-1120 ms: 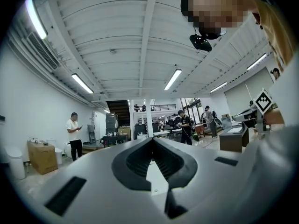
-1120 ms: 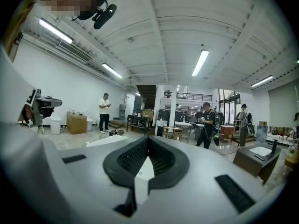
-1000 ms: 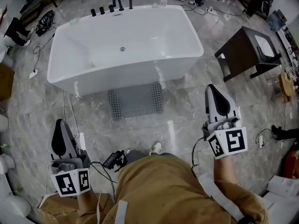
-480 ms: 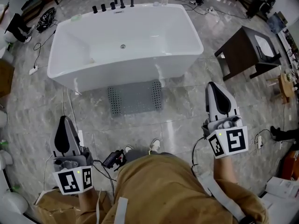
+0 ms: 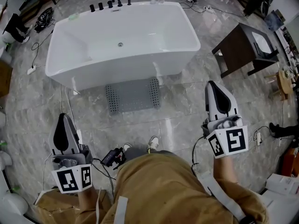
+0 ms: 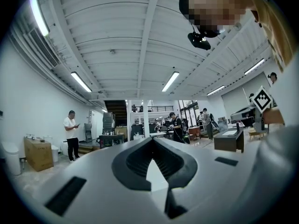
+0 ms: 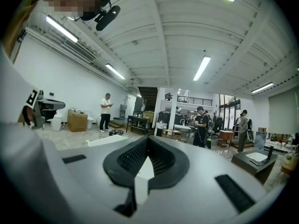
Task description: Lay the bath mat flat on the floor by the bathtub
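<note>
A grey bath mat [image 5: 132, 94] with dotted end strips lies flat on the marble floor right against the near side of the white bathtub [image 5: 121, 41]. My left gripper [image 5: 63, 121] hangs shut and empty at the lower left, well short of the mat. My right gripper [image 5: 214, 88] is shut and empty at the right, level with the mat but apart from it. In the left gripper view the jaws [image 6: 152, 143] meet with nothing between them; the right gripper view shows its jaws [image 7: 147, 143] the same.
A dark wooden side table [image 5: 244, 45] stands right of the tub. Black taps [image 5: 112, 1] line the tub's far rim. Cables and a small black device [image 5: 113, 157] lie on the floor by my feet. A cardboard box [image 5: 46, 206] sits lower left. Several people stand in the hall beyond.
The view has shifted a little: tub and mat sit slightly higher and further left. My left gripper has drifted slightly; the right one holds its place. The mat lies as before.
</note>
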`<state>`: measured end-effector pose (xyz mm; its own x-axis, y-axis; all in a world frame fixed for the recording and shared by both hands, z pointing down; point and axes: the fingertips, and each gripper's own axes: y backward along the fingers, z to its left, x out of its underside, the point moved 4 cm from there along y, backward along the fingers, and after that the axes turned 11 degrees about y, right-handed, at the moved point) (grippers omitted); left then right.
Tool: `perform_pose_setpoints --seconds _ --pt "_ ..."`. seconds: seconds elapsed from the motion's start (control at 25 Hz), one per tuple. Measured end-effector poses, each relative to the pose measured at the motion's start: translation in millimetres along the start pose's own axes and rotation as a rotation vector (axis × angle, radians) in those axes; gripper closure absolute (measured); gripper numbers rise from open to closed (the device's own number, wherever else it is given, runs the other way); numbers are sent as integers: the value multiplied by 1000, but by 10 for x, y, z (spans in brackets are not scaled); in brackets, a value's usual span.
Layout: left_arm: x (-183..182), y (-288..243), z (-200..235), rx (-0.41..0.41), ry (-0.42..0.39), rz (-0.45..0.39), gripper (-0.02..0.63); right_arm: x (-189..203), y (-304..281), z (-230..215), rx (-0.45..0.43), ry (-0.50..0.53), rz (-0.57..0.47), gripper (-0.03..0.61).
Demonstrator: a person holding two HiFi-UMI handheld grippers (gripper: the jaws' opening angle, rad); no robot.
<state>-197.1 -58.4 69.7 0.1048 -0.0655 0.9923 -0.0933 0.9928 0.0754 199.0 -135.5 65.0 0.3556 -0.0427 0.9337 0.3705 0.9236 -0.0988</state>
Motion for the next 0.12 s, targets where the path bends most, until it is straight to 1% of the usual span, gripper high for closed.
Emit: perform_pose_setpoints --seconds 0.12 --pt "5 45 -25 5 2 1 609 0 68 8 4 1 2 575"
